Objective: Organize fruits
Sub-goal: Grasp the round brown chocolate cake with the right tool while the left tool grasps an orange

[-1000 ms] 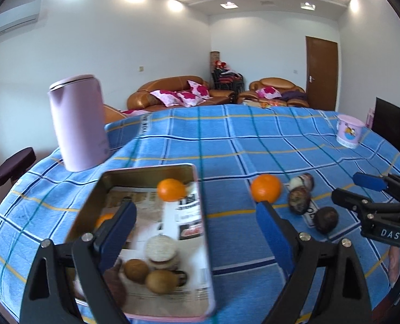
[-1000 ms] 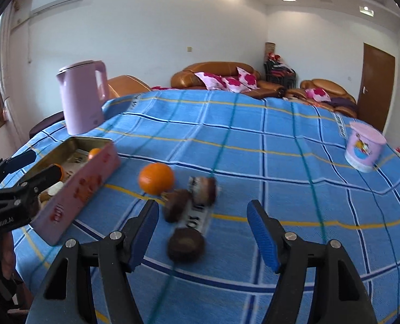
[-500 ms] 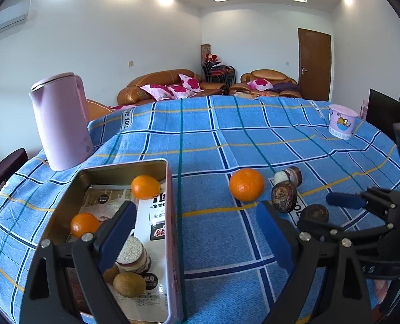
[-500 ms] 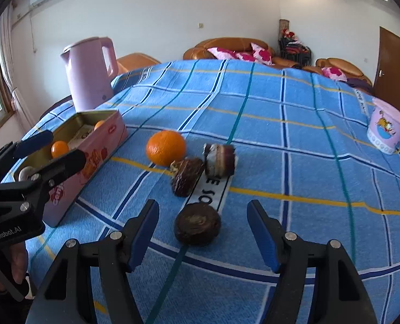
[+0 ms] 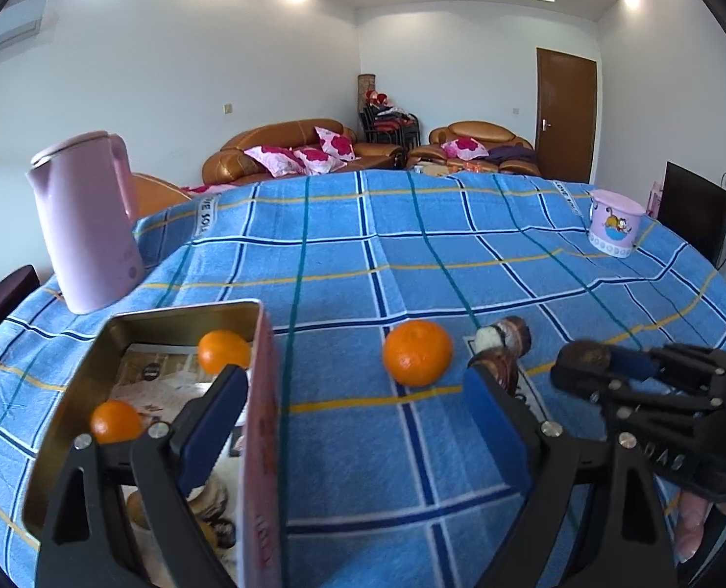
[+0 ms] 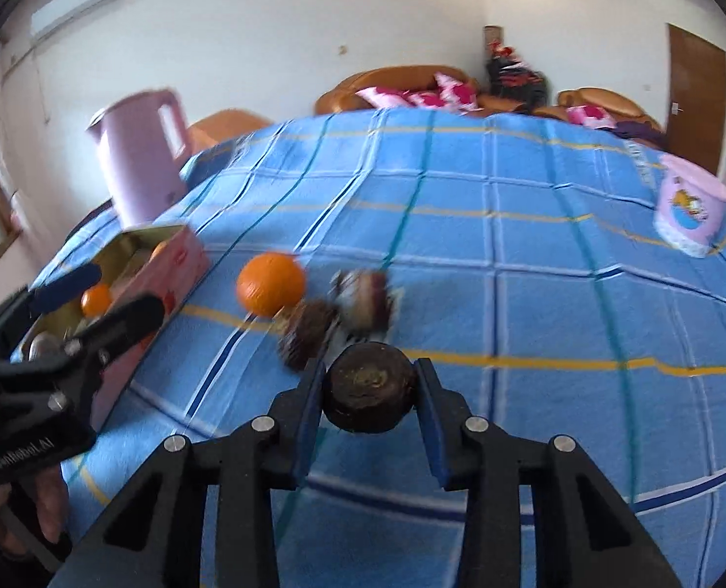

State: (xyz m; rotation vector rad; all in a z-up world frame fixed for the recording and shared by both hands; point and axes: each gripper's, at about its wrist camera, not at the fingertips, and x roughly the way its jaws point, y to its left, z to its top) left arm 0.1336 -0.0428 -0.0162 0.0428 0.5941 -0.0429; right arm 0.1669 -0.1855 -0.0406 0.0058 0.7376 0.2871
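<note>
right gripper (image 6: pixel 368 399) pinches the dark brown round fruit (image 6: pixel 369 394) just above the blue checked cloth (image 6: pixel 510 255). left gripper (image 5: pixel 353 421) hangs spread, empty. the pink metal tin (image 5: pixel 260 421) holds some fruit already; one orange (image 5: pixel 417 353) and two dark fruits wait outside.

The worktop (image 5: pixel 412 255) wears a blue plaid cloth with yellow, navy and teal lines. On it stands an open metal tin (image 5: pixel 177 316), pink on its outer wall. Behind the tin, at the cloth's edge, stands a pink kettle (image 5: pixel 86 225). Beside the tin, apart from its pink wall, lies a loose orange (image 5: pixel 417 353). Just beyond the orange, farther from the tin, lie two dark brown fruits (image 6: pixel 309 326), close together. Well away from the tin, at the far side, sits a small pink cartoon-printed cup (image 5: pixel 613 223).
</note>
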